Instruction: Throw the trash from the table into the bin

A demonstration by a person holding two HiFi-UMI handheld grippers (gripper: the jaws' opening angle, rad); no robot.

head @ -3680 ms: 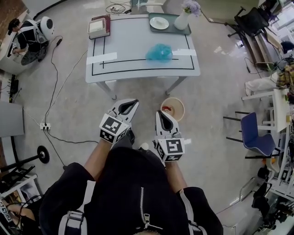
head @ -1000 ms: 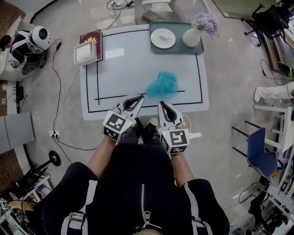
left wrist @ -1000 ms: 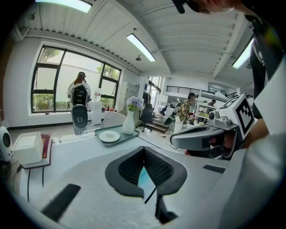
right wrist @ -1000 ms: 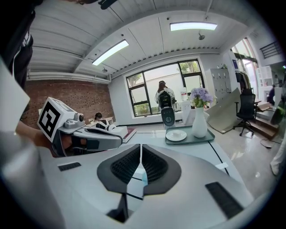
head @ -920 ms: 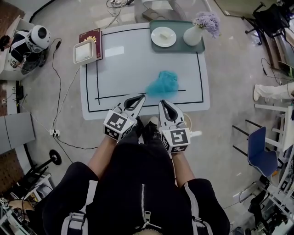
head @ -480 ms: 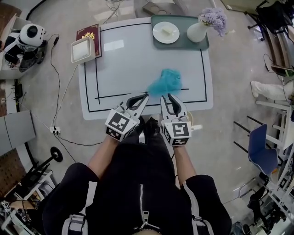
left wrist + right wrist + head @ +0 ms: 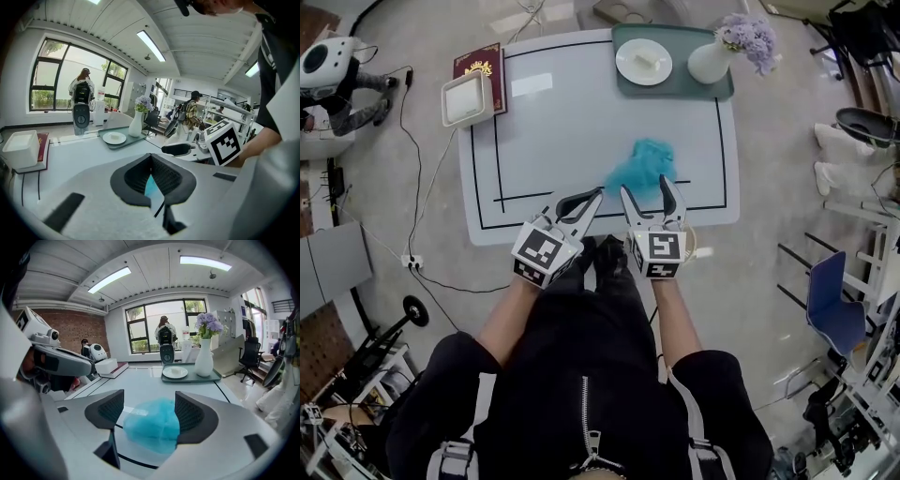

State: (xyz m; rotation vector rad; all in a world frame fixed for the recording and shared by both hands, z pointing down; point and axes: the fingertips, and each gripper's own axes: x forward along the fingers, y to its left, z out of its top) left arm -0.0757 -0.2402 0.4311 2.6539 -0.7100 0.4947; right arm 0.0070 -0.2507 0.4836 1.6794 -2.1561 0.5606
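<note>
A crumpled blue piece of trash (image 7: 643, 169) lies on the white table (image 7: 572, 122), close to its near edge. My right gripper (image 7: 647, 190) sits just in front of the trash (image 7: 152, 425). Its jaws have just been opening and now stand wide, with the trash framed between the fingertips (image 7: 190, 411) and the pads not pressing on it. My left gripper (image 7: 591, 197) hovers over the table's near edge, left of the trash, and is shut on nothing (image 7: 151, 155). The bin's rim (image 7: 687, 236) peeks out below the table edge, mostly hidden by my right gripper.
At the far right of the table a green tray (image 7: 675, 86) holds a white plate (image 7: 643, 62) and a vase of purple flowers (image 7: 712, 61). A white box on a red book (image 7: 469, 94) sits at the far left corner. A blue chair (image 7: 830, 300) stands on the right.
My right gripper has moved forward to the blue trash and its jaws have spread from shut to wide. The left gripper has stayed near the table edge, still shut.
</note>
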